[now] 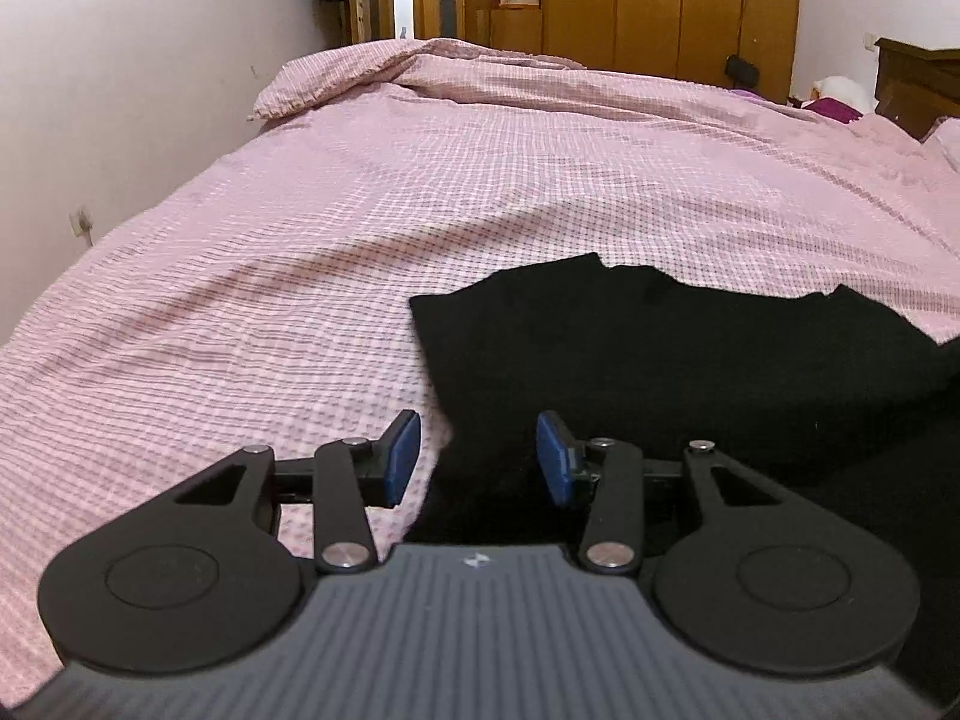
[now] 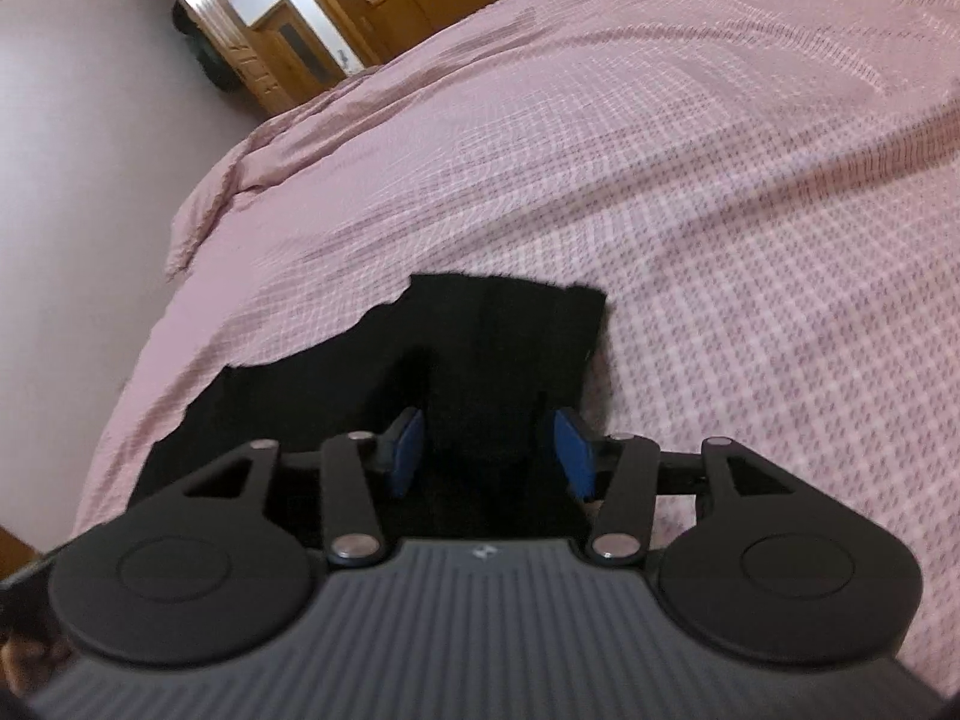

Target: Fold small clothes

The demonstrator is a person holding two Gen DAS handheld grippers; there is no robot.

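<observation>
Nearest, the left hand-held gripper (image 1: 478, 459) and right hand-held gripper (image 2: 489, 450) both stand spread, pinching nothing, over the black garment (image 1: 690, 360) lying flat on the bed (image 1: 300, 240). It looks soft and light; its edges or corners suit a pinch. Beyond stands a wooden wardrobe (image 1: 660, 0).
</observation>
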